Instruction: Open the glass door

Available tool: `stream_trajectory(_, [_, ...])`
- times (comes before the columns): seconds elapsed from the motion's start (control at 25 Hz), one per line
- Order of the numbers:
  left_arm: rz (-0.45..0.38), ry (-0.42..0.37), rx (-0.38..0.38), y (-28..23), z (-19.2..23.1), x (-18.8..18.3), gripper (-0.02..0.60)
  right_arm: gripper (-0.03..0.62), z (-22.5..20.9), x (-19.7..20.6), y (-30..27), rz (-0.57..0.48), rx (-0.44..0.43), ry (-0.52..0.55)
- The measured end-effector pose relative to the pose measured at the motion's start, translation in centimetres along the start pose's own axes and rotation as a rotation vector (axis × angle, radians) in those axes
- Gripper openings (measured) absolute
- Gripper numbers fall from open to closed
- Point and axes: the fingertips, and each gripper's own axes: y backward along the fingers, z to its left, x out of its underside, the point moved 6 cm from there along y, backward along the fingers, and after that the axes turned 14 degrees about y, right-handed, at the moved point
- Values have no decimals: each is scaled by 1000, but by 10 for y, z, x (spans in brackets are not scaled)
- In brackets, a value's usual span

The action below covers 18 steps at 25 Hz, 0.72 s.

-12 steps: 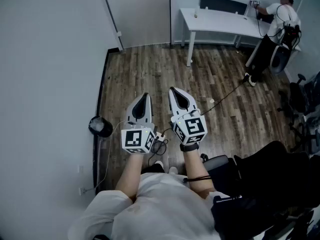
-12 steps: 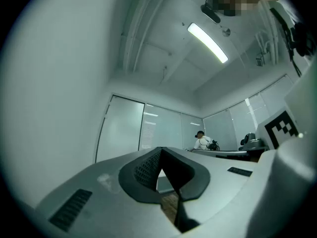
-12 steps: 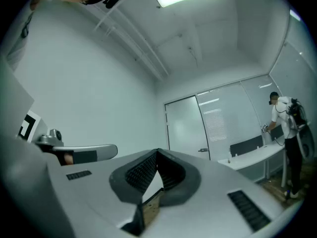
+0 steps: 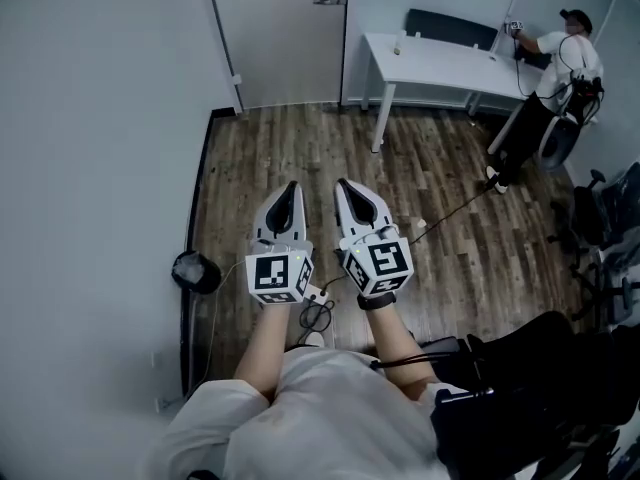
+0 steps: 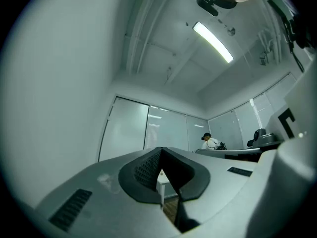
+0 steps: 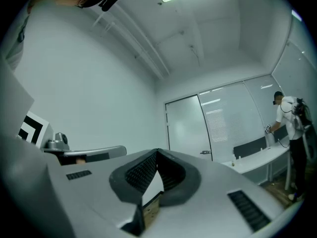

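Observation:
The frosted glass door (image 4: pixel 275 33) stands closed at the far end of the room, its metal handle (image 4: pixel 328 0) near the right edge. The right gripper view shows the same door (image 6: pixel 188 128) and handle (image 6: pixel 205 152) ahead. My left gripper (image 4: pixel 291 185) and right gripper (image 4: pixel 342 182) are held side by side over the wood floor, well short of the door. Both are shut with nothing between the jaws. In the left gripper view the door (image 5: pixel 124 133) appears beyond the closed jaws.
A white desk (image 4: pixel 450 68) stands right of the door, with a person (image 4: pixel 555 78) working at its far end. A grey wall (image 4: pixel 90 168) runs along the left. A black round object (image 4: pixel 196 271) and cables (image 4: pixel 317 313) lie on the floor; black chairs (image 4: pixel 540 368) sit at lower right.
The view has shifted slightly toward the door, bringing the door handle lower in the picture. Both grippers stay side by side and shut.

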Motion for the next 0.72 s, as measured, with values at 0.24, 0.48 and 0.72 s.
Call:
stream_trajectory(0.24, [4,8,41,-23,41,-10,2,2,16,5,-51,62,23,60])
stream_trajectory(0.48, [25,61,31,-49,73,-5,2,2,5,18,-77,91,58,30])
stream_trajectory(0.72, [38,78,22,-78,86,17,2,2,-15,37,-103,91,53,20])
